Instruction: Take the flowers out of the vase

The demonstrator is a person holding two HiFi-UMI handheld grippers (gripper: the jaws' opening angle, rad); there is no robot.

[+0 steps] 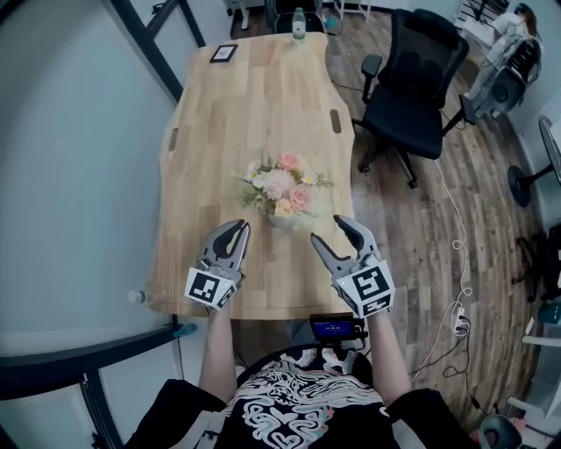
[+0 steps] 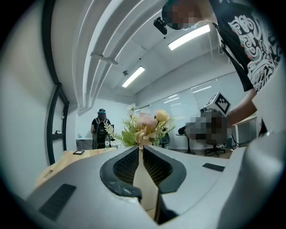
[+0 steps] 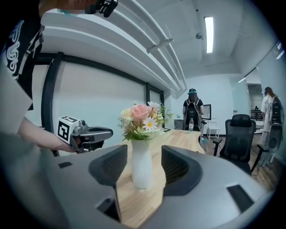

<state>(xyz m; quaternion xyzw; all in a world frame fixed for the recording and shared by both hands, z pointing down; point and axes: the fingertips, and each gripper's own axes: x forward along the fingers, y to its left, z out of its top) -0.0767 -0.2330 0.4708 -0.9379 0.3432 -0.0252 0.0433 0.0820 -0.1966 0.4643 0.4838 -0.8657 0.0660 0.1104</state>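
A bunch of pink, cream and white flowers (image 1: 282,187) stands in a white ribbed vase (image 1: 286,221) on the near half of a wooden table (image 1: 254,105). My left gripper (image 1: 239,227) is just left of the vase and shut, with nothing in it. In the left gripper view its jaws (image 2: 140,150) meet, with the flowers (image 2: 145,125) beyond them. My right gripper (image 1: 327,229) is just right of the vase, jaws apart. In the right gripper view the vase (image 3: 141,163) stands upright ahead between the open jaws (image 3: 144,152), untouched, with the flowers (image 3: 142,117) on top.
A black office chair (image 1: 419,83) stands right of the table. A dark tablet (image 1: 223,53) and a bottle (image 1: 299,24) sit at the far end. A person with a backpack (image 3: 193,112) stands beyond. Cables (image 1: 456,263) lie on the wood floor to the right.
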